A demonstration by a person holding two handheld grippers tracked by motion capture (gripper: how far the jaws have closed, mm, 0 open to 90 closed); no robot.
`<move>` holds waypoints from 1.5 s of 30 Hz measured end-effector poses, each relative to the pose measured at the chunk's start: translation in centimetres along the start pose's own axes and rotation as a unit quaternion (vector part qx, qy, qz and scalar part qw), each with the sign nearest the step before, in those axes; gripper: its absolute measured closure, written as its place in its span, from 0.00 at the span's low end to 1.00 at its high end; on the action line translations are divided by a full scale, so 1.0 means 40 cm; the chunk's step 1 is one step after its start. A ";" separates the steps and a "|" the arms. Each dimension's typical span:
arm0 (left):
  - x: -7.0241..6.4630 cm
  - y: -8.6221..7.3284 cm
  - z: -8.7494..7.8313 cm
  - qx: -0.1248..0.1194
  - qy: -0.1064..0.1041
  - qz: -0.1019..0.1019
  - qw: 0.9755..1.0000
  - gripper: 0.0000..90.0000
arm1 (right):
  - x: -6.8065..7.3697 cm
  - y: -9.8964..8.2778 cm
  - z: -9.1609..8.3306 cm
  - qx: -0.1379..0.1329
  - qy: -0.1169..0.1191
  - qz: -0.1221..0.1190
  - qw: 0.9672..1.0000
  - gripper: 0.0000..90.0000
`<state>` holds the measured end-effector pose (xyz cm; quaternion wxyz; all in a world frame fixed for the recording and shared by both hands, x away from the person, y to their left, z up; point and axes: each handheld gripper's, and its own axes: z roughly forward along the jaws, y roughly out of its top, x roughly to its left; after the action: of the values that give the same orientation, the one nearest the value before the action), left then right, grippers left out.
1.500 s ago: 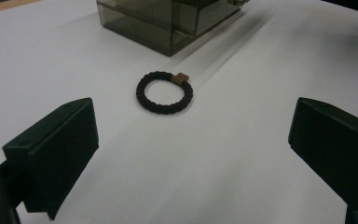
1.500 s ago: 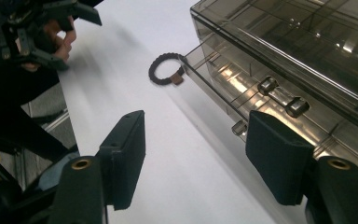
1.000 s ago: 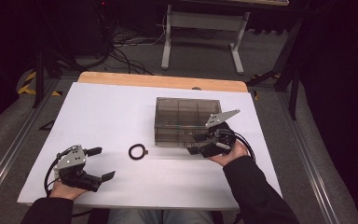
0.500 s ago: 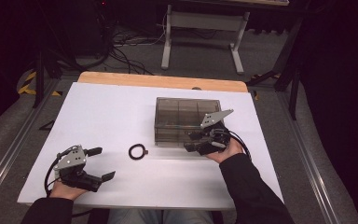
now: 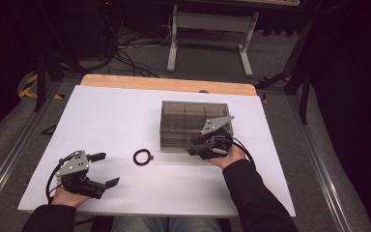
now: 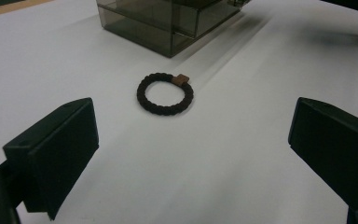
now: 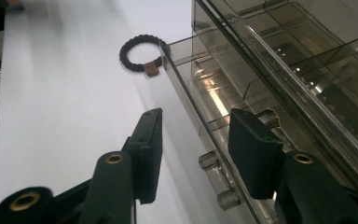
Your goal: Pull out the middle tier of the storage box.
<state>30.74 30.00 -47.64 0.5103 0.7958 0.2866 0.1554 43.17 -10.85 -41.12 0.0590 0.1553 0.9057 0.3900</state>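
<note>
A smoky clear drawer box (image 5: 193, 118) stands right of the table's middle. My right gripper (image 5: 199, 146) is at its front, open; its jaws straddle the drawer front (image 7: 186, 93), with two clear knobs (image 7: 209, 161) in the gap, neither jaw pressing on them. The drawer front seems to stand slightly out from the box. A dark braided ring (image 5: 135, 157) with a small brown tag (image 7: 151, 70) lies flat on the white table, left of the box. My left gripper (image 5: 105, 169) rests near the front left, wide open and empty, pointing at the ring (image 6: 164, 111).
The white tabletop (image 5: 106, 121) has a wooden strip (image 5: 169, 84) along its far edge. A stand's legs and cables are on the floor beyond it. The box (image 6: 168, 23) sits behind the ring in the left gripper view.
My right gripper has slid a little to the left along the box's front. The left gripper and the ring have not moved.
</note>
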 end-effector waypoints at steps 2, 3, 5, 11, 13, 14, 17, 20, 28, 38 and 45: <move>0.000 0.000 0.000 0.000 -0.001 -0.001 1.000 0.03 | -0.001 0.001 0.009 0.001 -0.004 -0.008 1.000 0.63; 0.000 0.000 0.000 0.000 -0.001 -0.001 1.000 0.03 | -0.001 0.001 0.009 0.001 -0.004 -0.008 1.000 0.63; 0.000 0.000 0.000 0.000 -0.001 0.000 1.000 0.03 | -0.002 0.002 0.014 0.003 -0.005 -0.011 1.000 0.64; 0.000 0.000 0.000 0.000 -0.001 0.000 1.000 0.03 | -0.006 0.002 0.029 0.004 -0.012 -0.019 1.000 0.67; 0.000 0.000 0.000 0.000 -0.002 0.000 1.000 0.03 | -0.007 0.002 0.029 0.004 -0.012 -0.020 1.000 0.68; 0.000 0.000 0.000 0.001 -0.001 0.001 1.000 0.03 | -0.007 0.003 0.030 0.004 -0.013 -0.021 1.000 0.68; -0.001 0.000 0.000 0.002 -0.001 0.002 1.000 0.03 | -0.007 0.002 0.030 0.005 -0.016 -0.026 1.000 0.70; -0.001 0.000 0.000 0.001 -0.001 0.002 1.000 0.03 | -0.006 0.002 0.030 0.006 -0.021 -0.031 0.999 0.71; -0.001 0.000 0.000 0.001 -0.001 0.002 1.000 0.03 | -0.007 -0.012 0.043 0.021 -0.029 -0.034 0.999 0.72; -0.001 0.000 0.000 0.002 -0.002 0.001 1.000 0.03 | -0.017 -0.018 0.066 0.022 -0.015 -0.019 0.999 0.78; -0.001 0.000 0.001 0.002 -0.002 0.002 1.000 0.03 | -0.026 -0.021 0.065 0.018 -0.007 -0.010 1.000 0.82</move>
<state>30.73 29.97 -47.66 0.5086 0.7979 0.2843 0.1546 44.56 -9.92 -43.53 0.0662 0.1504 0.9138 0.3716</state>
